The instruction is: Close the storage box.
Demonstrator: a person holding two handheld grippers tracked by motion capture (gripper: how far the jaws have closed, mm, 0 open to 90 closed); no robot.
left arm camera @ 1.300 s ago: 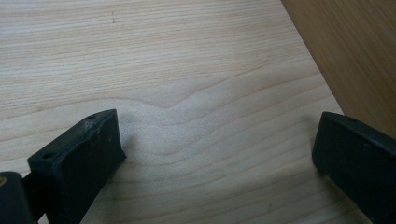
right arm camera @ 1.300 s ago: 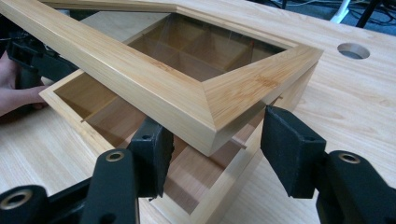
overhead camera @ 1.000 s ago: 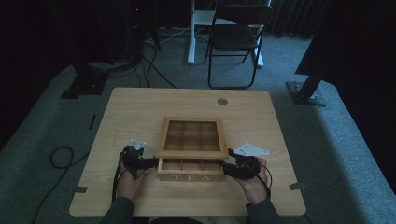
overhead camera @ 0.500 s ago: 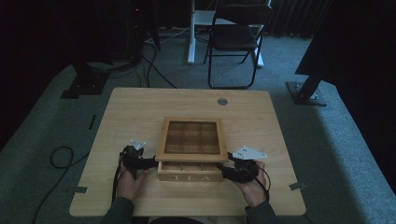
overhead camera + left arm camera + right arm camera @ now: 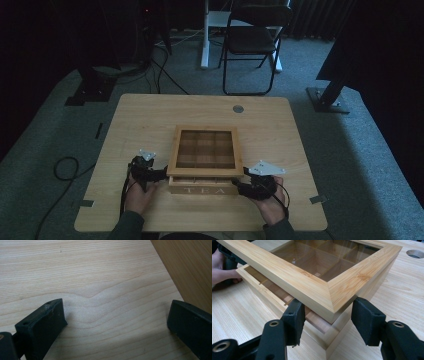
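Observation:
A wooden tea box [image 5: 202, 190] marked TEA sits near the table's front edge. Its glass-paned lid [image 5: 205, 172] covers several compartments. In the right gripper view the lid [image 5: 312, 287] is lifted a little off the base [image 5: 262, 290] at the near corner. My right gripper [image 5: 328, 315] is shut on that front right corner, one pad on the front face and one on the side. From above, the right gripper [image 5: 241, 180] is at the box's front right. My left gripper [image 5: 162, 174] rests at the box's front left. Its jaws [image 5: 116, 315] stand open over bare wood beside the box wall [image 5: 190, 267].
The light wood table [image 5: 150, 120] has a round cable hole [image 5: 238, 108] at the back. A folding chair [image 5: 252, 40] stands behind it on grey carpet. A cable [image 5: 65, 167] loops on the floor at left. A dark stand foot [image 5: 327, 100] lies at right.
The right gripper has shifted slightly toward the near edge at the box's front right corner. The left gripper has stayed put.

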